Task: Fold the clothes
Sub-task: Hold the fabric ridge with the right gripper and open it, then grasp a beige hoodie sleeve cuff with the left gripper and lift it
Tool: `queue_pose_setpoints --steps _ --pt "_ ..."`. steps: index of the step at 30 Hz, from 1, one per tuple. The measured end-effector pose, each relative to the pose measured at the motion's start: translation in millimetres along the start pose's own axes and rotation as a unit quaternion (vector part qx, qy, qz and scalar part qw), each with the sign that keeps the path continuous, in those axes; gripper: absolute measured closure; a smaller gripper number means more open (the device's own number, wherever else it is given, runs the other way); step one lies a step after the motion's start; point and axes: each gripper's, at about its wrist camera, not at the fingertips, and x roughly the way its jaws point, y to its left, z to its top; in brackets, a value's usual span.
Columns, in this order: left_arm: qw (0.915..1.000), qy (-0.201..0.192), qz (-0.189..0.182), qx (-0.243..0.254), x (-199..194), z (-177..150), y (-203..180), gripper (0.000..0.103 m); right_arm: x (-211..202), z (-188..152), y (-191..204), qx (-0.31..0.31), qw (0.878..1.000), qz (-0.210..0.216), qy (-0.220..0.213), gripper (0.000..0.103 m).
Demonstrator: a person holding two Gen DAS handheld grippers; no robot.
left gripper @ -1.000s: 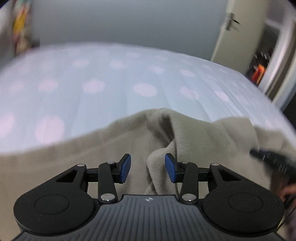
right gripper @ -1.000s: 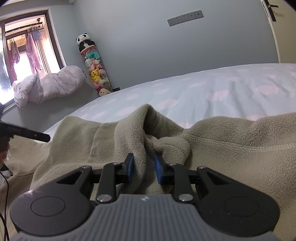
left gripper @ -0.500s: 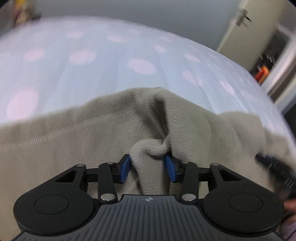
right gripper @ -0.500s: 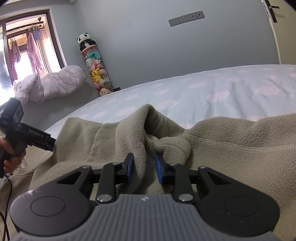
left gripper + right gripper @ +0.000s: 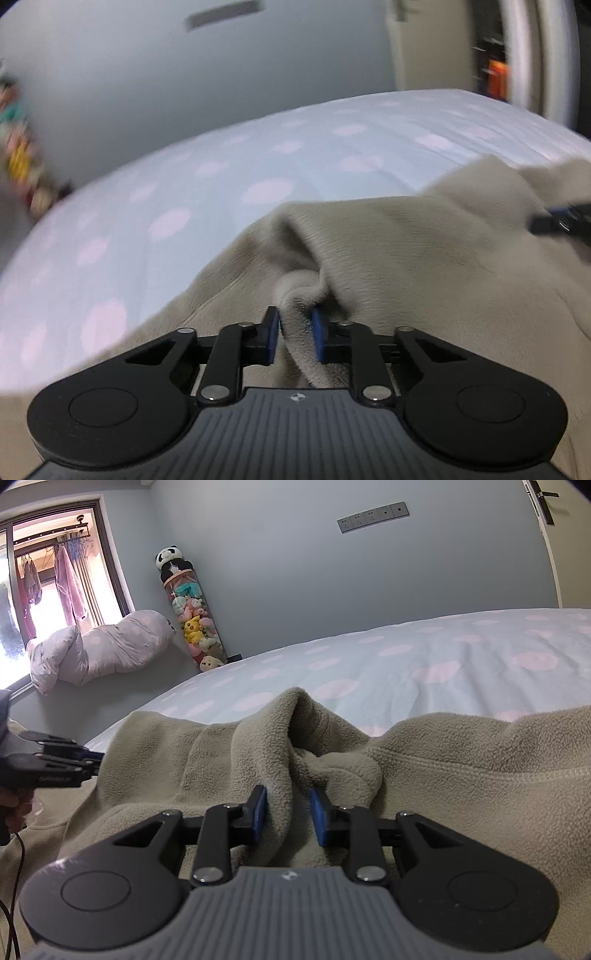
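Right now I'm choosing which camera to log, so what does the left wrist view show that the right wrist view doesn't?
Only the left wrist view shows the left gripper shut on a fold of the beige fleece, seen from behind, and a doorway with something orange inside; it is blurred. Only the right wrist view shows the window, the bundled quilt, the tube of plush toys, and the right gripper shut on the fleece, all sharp. Both share the fleece, the dotted bedsheet, the grey wall and its socket strip.

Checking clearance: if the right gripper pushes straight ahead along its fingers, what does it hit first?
The right gripper is shut on the beige fleece garment; its raised fold lies directly ahead, then the polka-dot bed sheet. Depth is unclear.
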Motion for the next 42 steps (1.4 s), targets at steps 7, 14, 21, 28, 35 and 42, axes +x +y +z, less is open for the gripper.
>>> queue_pose_setpoints --steps 7,14,21,28,35,42 --pt "0.9957 0.031 -0.027 -0.083 18.0 5.5 29.6 0.078 0.6 -0.4 -0.2 0.001 1.000 0.002 0.002 0.074" --pt "0.9968 0.040 -0.011 -0.069 -3.2 -1.3 25.7 0.074 0.4 -0.7 1.2 -0.001 1.000 0.003 0.003 0.070" --pt "0.9964 0.047 0.043 -0.056 -70.9 -16.6 47.9 0.067 0.2 -6.2 11.7 -0.034 0.999 0.002 -0.005 0.053" --pt "0.9829 0.035 0.151 -0.098 -170.1 -35.7 118.7 0.057 -6.4 -12.6 21.3 -0.063 0.998 -0.005 -0.029 0.042" --pt "0.9446 -0.013 0.262 -0.197 -266.2 -50.1 218.0 0.041 -34.8 -21.0 36.9 -0.093 0.986 -0.066 -0.119 0.029" --pt "0.9024 -0.069 0.241 -0.350 -313.6 -76.7 322.6 0.035 -35.8 -7.3 76.2 -0.122 0.976 -0.169 -0.061 0.029"
